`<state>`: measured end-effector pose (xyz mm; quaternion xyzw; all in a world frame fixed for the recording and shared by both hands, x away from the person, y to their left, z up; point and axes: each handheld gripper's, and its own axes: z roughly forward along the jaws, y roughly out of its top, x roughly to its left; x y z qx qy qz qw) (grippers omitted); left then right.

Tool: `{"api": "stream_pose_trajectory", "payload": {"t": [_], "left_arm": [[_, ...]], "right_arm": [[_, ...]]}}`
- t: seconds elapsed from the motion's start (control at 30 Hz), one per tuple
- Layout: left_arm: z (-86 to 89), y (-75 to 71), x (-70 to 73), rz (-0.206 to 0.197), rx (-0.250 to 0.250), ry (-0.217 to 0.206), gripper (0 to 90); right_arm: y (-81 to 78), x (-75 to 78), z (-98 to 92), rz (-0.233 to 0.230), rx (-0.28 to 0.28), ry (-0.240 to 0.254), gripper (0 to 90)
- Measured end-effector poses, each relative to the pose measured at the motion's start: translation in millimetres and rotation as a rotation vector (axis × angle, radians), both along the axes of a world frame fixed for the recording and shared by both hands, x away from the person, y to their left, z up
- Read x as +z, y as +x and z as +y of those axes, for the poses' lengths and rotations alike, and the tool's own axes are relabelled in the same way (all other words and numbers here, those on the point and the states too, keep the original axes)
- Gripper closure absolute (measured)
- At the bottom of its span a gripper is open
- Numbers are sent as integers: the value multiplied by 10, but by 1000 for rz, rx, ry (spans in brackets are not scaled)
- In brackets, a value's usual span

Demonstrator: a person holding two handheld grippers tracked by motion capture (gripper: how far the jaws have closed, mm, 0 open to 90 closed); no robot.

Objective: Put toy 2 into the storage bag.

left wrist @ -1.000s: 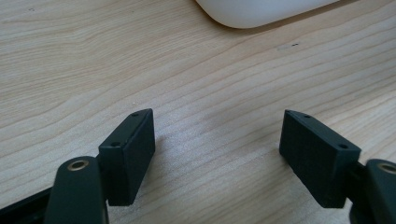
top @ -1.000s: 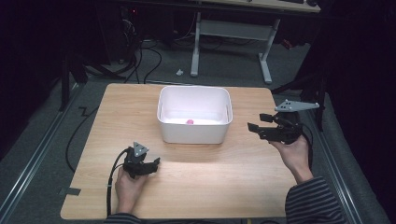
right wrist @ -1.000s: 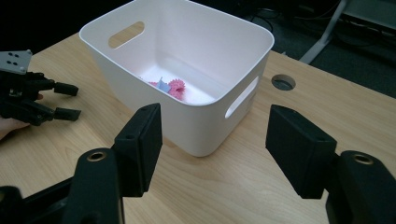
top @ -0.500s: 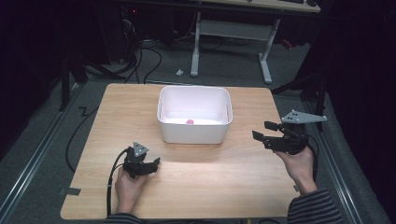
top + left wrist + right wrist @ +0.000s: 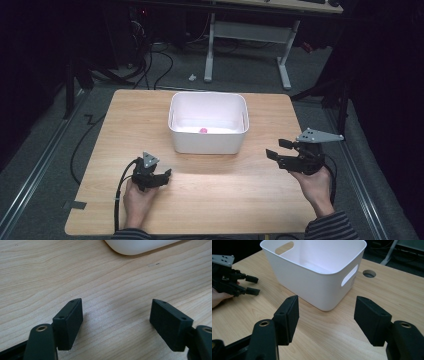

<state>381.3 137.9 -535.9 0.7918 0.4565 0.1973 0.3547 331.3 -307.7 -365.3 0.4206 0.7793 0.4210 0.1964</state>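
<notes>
Pale wood grain runs across the rectangular light wooden desk (image 5: 210,200), which stands on a grey floor in a dim room; behind its far edge I see a white-legged table frame (image 5: 245,35) and dark cables (image 5: 150,65) on the floor.

Against the frames from a second ago, my right gripper (image 5: 280,150) has come back from beside the bin toward the near right corner and sits lower, held over the desk near its right edge. Its jaws stand apart with nothing between them. My left gripper (image 5: 162,175) has kept its place near the near left corner, low over the wood, its jaws also well apart and bare of anything, as the left gripper view shows, pads (image 5: 71,320) just above the grain.

A white rectangular plastic bin with slotted handles (image 5: 208,142) sits in the middle of the desk, closer to the far edge, between the two grippers and ahead of both. A small pink object (image 5: 203,131) lies on its floor by the near wall. In the right gripper view the bin's corner and one handle slot face the jaws, and a round cable hole (image 5: 369,273) opens in the desk just beyond it. Nothing lies on the bare wood between either gripper and the bin.
</notes>
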Motion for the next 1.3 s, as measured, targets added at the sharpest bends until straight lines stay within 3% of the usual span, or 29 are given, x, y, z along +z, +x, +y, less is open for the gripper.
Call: {"api": "stream_pose_trajectory", "payload": {"t": [0.2, 0.43, 0.83, 1.3], "left_arm": [[0, 0, 0, 0, -1, 0, 269], [1, 0, 0, 0, -3, 1, 269], [0, 0, 0, 0, -3, 1, 269], [-1, 0, 0, 0, -2, 0, 269]], "right_arm": [[-39, -163, -19, 25, -5, 49, 371], [-66, -305, 18, 37, -8, 71, 372], [25, -663, 116, 74, -32, 72, 375], [111, -1023, 146, 118, -78, 34, 378]]}}
